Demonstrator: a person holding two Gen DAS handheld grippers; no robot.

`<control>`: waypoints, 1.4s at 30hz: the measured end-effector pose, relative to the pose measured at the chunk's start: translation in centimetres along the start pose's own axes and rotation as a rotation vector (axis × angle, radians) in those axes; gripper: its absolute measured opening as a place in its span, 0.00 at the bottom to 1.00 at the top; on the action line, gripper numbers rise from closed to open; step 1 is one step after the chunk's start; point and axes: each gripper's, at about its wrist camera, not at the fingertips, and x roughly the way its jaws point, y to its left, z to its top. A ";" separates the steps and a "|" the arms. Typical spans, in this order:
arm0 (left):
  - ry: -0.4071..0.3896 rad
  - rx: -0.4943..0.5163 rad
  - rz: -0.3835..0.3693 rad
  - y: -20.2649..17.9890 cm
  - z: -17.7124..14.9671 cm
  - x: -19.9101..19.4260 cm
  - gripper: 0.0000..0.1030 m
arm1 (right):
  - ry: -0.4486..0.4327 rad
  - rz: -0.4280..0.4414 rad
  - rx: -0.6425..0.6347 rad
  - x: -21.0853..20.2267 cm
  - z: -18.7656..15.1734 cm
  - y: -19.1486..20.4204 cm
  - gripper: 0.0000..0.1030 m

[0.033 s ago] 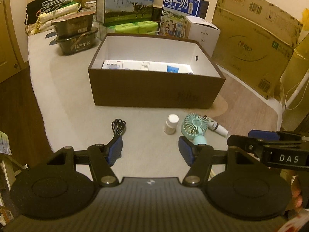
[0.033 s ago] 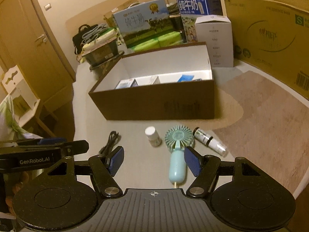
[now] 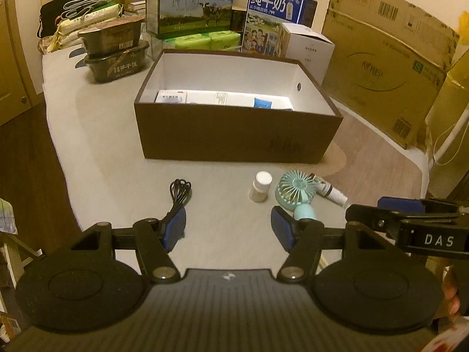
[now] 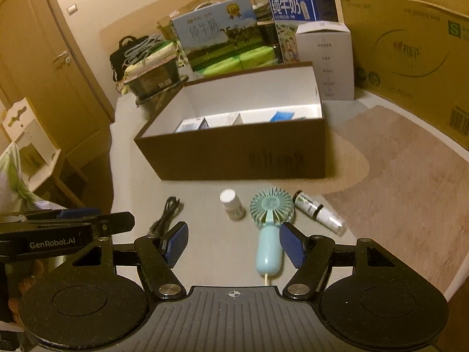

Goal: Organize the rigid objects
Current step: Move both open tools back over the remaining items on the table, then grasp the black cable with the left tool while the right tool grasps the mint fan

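Surface: pale grey counter [image 3: 102,135], with a beige mat at 3 o'clock.

Item 1: brown cardboard box with white interior [image 3: 234,135], open-topped, at 12 o'clock from both grippers. Small white and blue cartons [image 3: 173,97] lie on its floor along the near wall.

Item 2: coiled black cable [image 3: 179,189], on the counter at 11 o'clock from the left gripper, just beyond its left pad.

Item 3: small white-capped pill bottle [image 3: 260,186], upright, in front of the box, between cable and fan.

Item 4: mint-green handheld fan with round grille [image 4: 271,209], lying flat just beside the bottle, handle toward the right gripper. In the right wrist view the handle lies between the pads, close to the right one; contact cannot be told.

Item 5: white tube with dark cap [image 4: 318,212], lying on its side at 3 o'clock from the fan head, just beside it.

Left gripper [image 3: 228,226]: jaws released, nothing between them, above bare counter.

Right gripper [image 4: 233,242]: jaws spread apart, not clamped on anything.

Backdrop at 12 o'clock: milk cartons, green packs, dark food tubs, a white carton, large flattened cardboard.
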 end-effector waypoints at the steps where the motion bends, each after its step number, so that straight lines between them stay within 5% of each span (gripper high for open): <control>1: 0.005 -0.001 0.002 0.0 -0.2 0.1 0.60 | 0.004 -0.001 0.001 0.1 -0.2 -0.1 0.67; 25: 0.076 0.014 0.058 1.7 -2.3 5.0 0.59 | 0.105 -0.051 0.044 4.9 -2.7 -2.4 0.67; 42: 0.079 0.064 0.107 4.8 -1.6 10.7 0.59 | 0.093 -0.123 -0.026 11.4 -2.2 -3.4 0.67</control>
